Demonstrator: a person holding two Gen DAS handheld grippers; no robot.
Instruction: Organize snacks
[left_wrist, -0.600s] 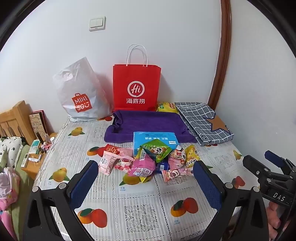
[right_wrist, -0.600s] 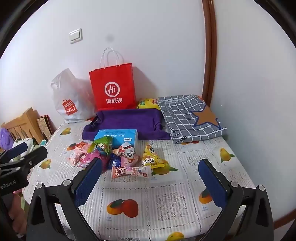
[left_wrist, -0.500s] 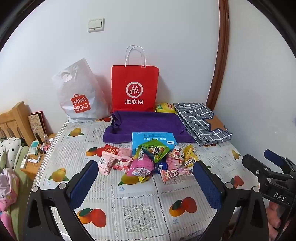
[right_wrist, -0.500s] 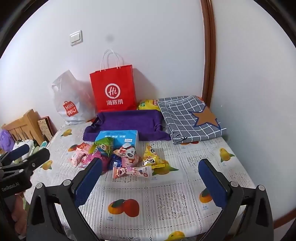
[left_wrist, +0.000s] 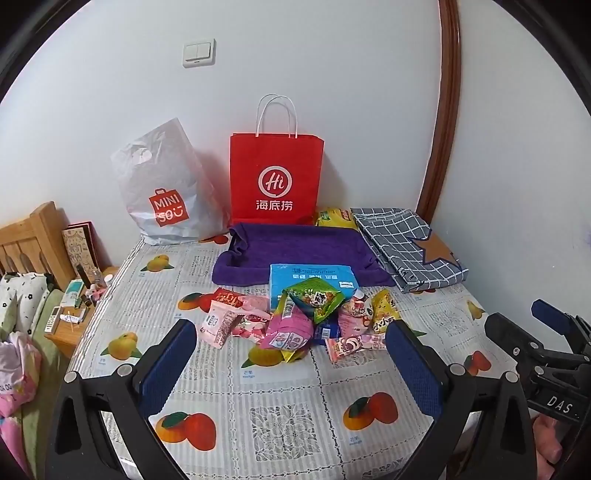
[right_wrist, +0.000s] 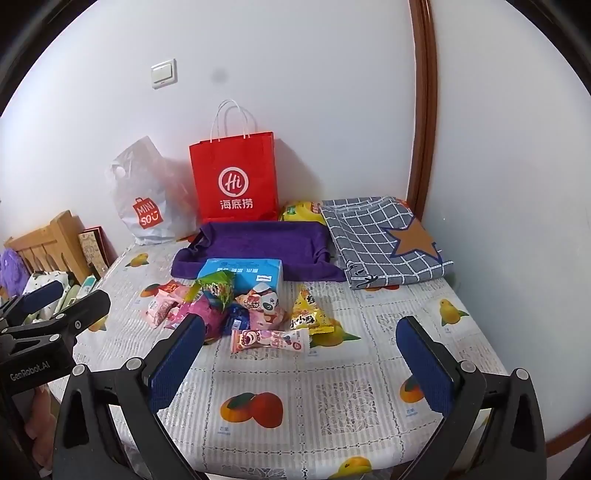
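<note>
With both the left gripper (left_wrist: 291, 365) and right gripper (right_wrist: 301, 363) spread wide and empty, the overlapping snacks (left_wrist: 303, 317) heaped mid-frame on the counter (left_wrist: 277, 417) could be snagged together or knocked aside.

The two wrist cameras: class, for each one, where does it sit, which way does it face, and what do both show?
Left wrist: on the left claw, aimed down at the snack pile; its open fingers frame it, right claw at the right edge.
Right wrist: on the right claw, same aim; left claw at the left edge.
Shared: red bag, blue box, purple towel.
</note>
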